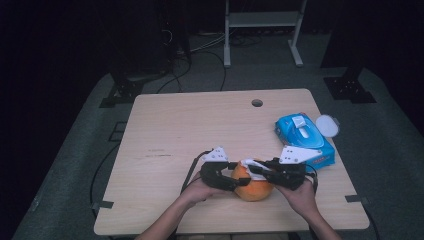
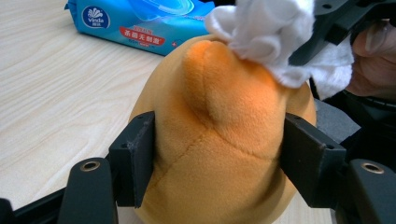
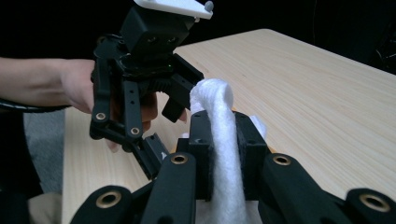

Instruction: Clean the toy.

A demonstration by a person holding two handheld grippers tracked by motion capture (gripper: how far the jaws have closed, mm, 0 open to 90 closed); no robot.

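Gripping the orange plush toy (image 2: 219, 140), left hand-held gripper (image 2: 217, 154); right one (image 3: 224, 154) pinches a white wipe (image 3: 222, 140); "Vinda" pack (image 2: 135, 23) behind.

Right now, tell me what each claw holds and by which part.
Left claw clamps the orange plush by its two sides, low on the body. Right claw pinches the white wipe around its middle, against the plush's top.

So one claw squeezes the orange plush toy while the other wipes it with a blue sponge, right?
Not quite: the right gripper pinches a white wipe, not a blue sponge, as the right gripper view shows. The left gripper does squeeze the orange plush toy.
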